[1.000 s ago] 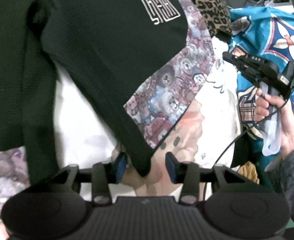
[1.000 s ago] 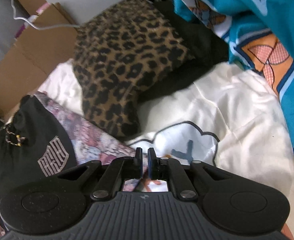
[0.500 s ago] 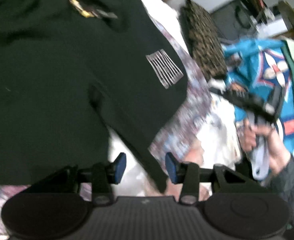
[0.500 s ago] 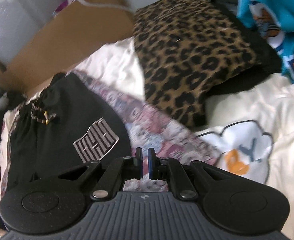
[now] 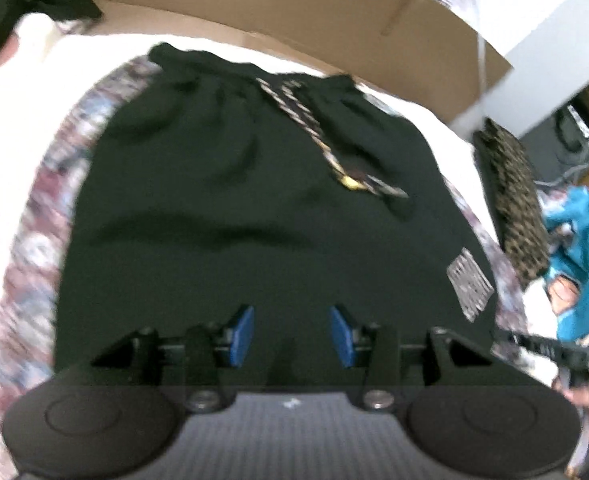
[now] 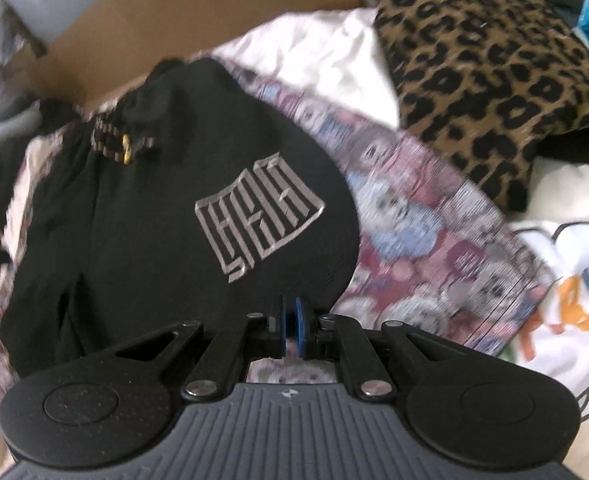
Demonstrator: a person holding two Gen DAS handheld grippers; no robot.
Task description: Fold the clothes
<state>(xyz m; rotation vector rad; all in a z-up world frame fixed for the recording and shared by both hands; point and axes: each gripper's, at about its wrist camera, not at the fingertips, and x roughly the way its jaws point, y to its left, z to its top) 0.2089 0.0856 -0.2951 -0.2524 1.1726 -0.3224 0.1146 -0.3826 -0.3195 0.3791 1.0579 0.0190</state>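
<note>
We see black shorts [image 5: 254, 216] folded in half on the bed [image 6: 326, 52], left hand-held gripper [image 5: 290, 334] spread and empty, right hand-held gripper [image 6: 292, 330] pressed together, more folding likely left.

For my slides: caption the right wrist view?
Shut right gripper above black shorts lying on a patterned blanket.

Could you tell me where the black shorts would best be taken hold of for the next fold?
Probably the bottom hem of the black shorts, coming from the near side: they lie flat, waistband farthest away, and the open left gripper already hovers over that near edge.
</note>
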